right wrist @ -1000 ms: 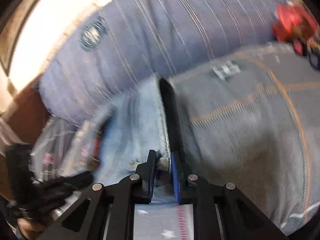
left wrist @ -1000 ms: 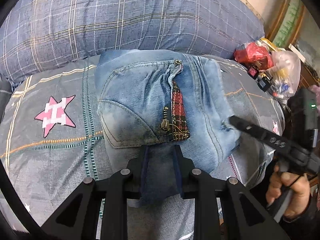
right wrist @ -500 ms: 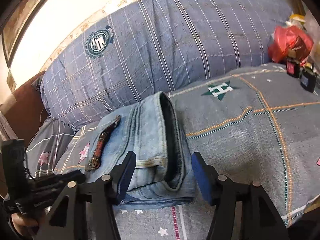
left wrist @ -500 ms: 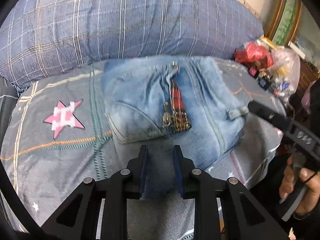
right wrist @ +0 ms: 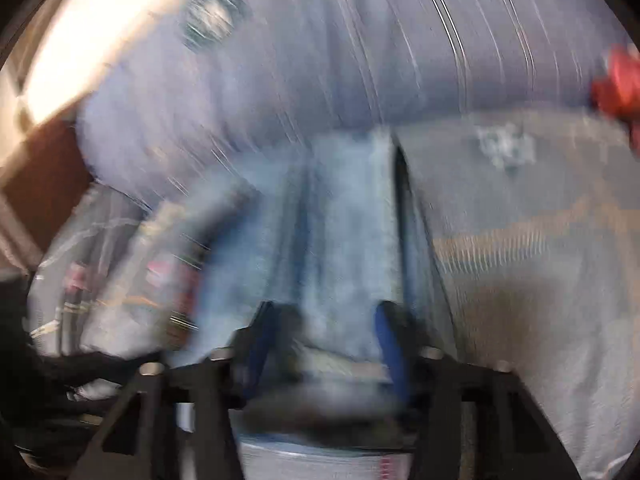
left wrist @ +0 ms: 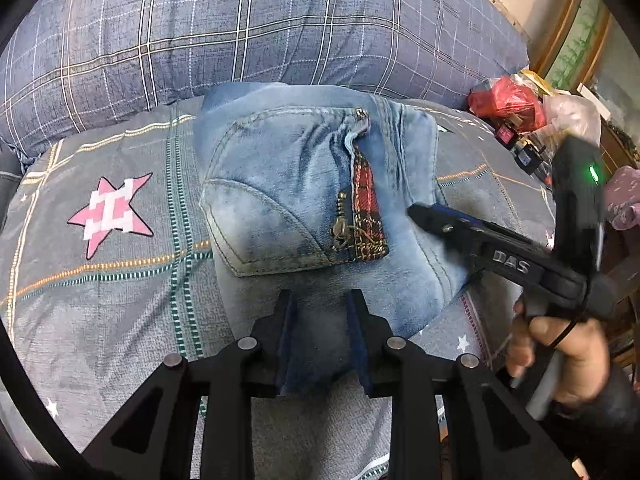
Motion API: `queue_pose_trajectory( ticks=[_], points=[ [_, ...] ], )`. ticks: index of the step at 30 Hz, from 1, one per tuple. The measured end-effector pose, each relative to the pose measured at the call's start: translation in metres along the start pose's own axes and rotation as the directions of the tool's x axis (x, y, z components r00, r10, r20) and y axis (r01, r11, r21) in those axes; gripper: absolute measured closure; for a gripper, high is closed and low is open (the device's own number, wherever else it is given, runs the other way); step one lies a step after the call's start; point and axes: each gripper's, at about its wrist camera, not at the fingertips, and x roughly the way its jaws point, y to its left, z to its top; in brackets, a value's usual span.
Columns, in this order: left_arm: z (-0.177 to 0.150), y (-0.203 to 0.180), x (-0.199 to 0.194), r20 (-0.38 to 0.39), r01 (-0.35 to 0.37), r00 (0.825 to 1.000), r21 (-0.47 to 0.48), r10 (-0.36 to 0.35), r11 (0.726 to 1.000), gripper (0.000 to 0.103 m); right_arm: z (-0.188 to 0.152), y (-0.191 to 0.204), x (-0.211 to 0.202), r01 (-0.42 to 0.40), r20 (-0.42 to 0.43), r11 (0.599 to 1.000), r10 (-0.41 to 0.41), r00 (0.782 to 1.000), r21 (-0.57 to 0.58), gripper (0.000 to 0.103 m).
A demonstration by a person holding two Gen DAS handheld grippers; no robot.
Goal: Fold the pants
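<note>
Light blue jeans (left wrist: 288, 200), folded into a thick square with a back pocket and red plaid zip trim on top, lie on the grey bedspread (left wrist: 120, 280). My left gripper (left wrist: 322, 300) is partly open, its fingers astride the near denim edge. My right gripper (left wrist: 416, 212) reaches in from the right and its tip touches the jeans' right side. In the blurred right wrist view the right gripper (right wrist: 324, 316) is open with its jaws around the folded edge of the jeans (right wrist: 340, 220).
A big blue checked pillow (left wrist: 260, 28) lies behind the jeans. Red and clear plastic bags with small items (left wrist: 520, 104) sit at the far right by a wooden frame. A pink star (left wrist: 112, 212) marks the bedspread at left.
My right gripper, open and drawn back half a second ago, has moved in over the jeans' right edge with narrower jaws. My left gripper stays at the near edge, slightly closer.
</note>
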Motion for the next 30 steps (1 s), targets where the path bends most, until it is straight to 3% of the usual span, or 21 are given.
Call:
queue_pose_trajectory(
  ticks=[2, 5, 8, 13, 19, 23, 25, 30],
  points=[
    [0.0, 0.002, -0.002, -0.004, 0.015, 1.0, 0.002, -0.015, 1.0, 0.075, -0.01, -0.008, -0.005, -0.054, 0.078, 0.998, 0.055, 0.995, -0.019, 0.062],
    [0.003, 0.004, -0.01, 0.003, 0.02, 1.0, -0.003, -0.02, 1.0, 0.075, -0.01, -0.002, -0.01, -0.025, 0.061, 0.999, 0.027, 0.998, -0.037, 0.062],
    [0.009, 0.006, -0.023, 0.06, 0.017, 0.998, -0.012, -0.016, 1.0, 0.075, -0.003, -0.003, -0.018, -0.036, 0.036, 0.999, 0.036, 0.999, -0.014, 0.059],
    [0.028, 0.009, -0.019, 0.081, 0.003, 0.997, -0.017, -0.001, 1.0, 0.074, 0.029, 0.011, -0.047, -0.045, 0.126, 0.999, 0.047, 0.991, -0.016, 0.052],
    [0.029, 0.004, 0.012, 0.037, -0.04, 0.999, 0.015, 0.04, 0.999, 0.071, 0.066, 0.033, -0.019, -0.035, 0.129, 0.995, 0.046, 0.99, -0.09, 0.052],
    [0.026, 0.005, 0.014, 0.032, -0.031, 0.999, 0.038, 0.03, 0.999, 0.071, 0.052, 0.016, 0.024, 0.017, 0.045, 0.996, -0.013, 0.999, -0.085, 0.051],
    [0.027, 0.006, 0.014, 0.033, -0.031, 0.999, 0.041, 0.03, 0.999, 0.07, 0.042, 0.002, 0.025, -0.037, 0.096, 0.997, 0.042, 0.994, -0.061, 0.051],
    [0.025, 0.006, 0.014, 0.041, -0.049, 0.998, 0.043, 0.047, 0.998, 0.07, 0.044, 0.006, 0.015, -0.018, 0.086, 0.997, 0.024, 0.996, -0.071, 0.05]
  ],
)
